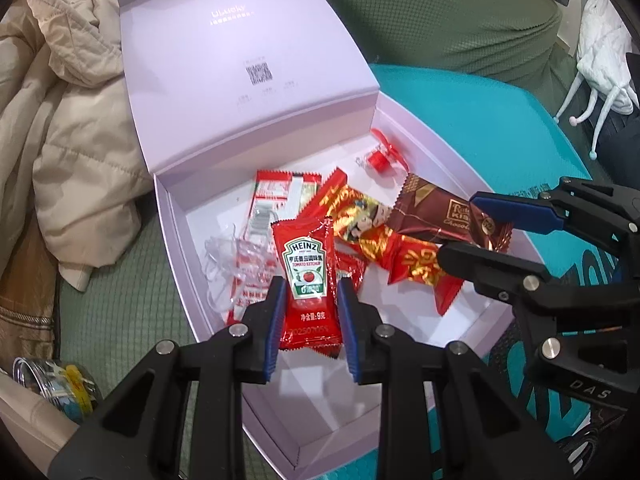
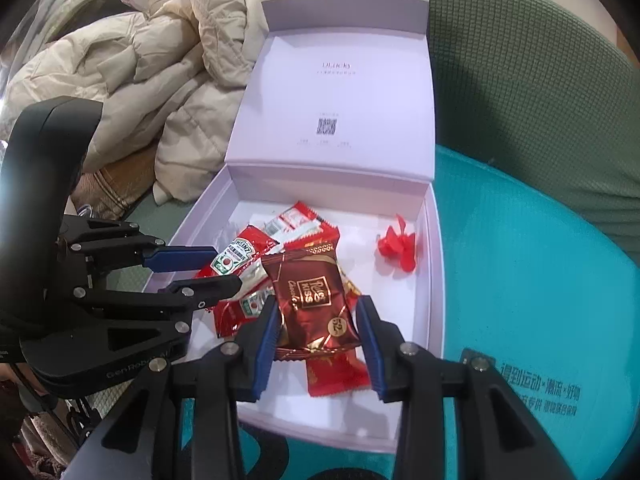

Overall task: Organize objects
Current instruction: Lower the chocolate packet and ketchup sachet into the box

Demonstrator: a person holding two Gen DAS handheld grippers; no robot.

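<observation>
An open lilac box (image 1: pixel 176 240) (image 2: pixel 434 280) holds snack packets. My left gripper (image 1: pixel 312 292) is open, its blue pads either side of a red Heinz ketchup sachet (image 1: pixel 306 276) that rests on the pile; it shows in the right wrist view too (image 2: pixel 234 254). My right gripper (image 2: pixel 318 314) is open around a brown chocolate packet (image 2: pixel 314 300), also seen in the left wrist view (image 1: pixel 436 210). Whether the pads touch the packets is unclear. Red and gold candy wrappers (image 1: pixel 372 236) and a small red twisted candy (image 2: pixel 396 246) lie in the box.
The box lid (image 2: pixel 340 92) stands upright behind. A beige padded jacket (image 1: pixel 68 112) lies to the left on a green cushion (image 1: pixel 116 320). A teal cloth (image 2: pixel 520 260) lies under the box on the right. A glass jar (image 1: pixel 52 384) sits at lower left.
</observation>
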